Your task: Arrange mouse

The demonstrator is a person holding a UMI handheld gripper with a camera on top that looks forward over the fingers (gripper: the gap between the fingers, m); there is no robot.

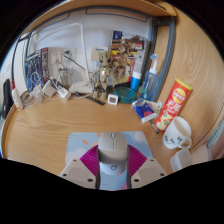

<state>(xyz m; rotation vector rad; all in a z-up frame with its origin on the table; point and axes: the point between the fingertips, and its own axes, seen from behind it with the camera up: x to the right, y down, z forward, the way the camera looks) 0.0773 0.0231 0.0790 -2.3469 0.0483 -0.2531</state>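
Note:
A grey computer mouse (pixel 113 150) with a scroll wheel sits between my two fingers, its nose pointing ahead over the wooden desk (pixel 60 125). My gripper (pixel 112 162) has its magenta pads (pixel 90 162) pressed against both sides of the mouse, holding it. The rear of the mouse is hidden down between the fingers.
A white mug (pixel 178 132) stands ahead to the right, with a red and yellow snack tube (pixel 174 103) behind it. Clutter of bottles, small boxes and a small clock (pixel 113 98) lines the far edge of the desk. A dark device (pixel 18 98) stands at the left.

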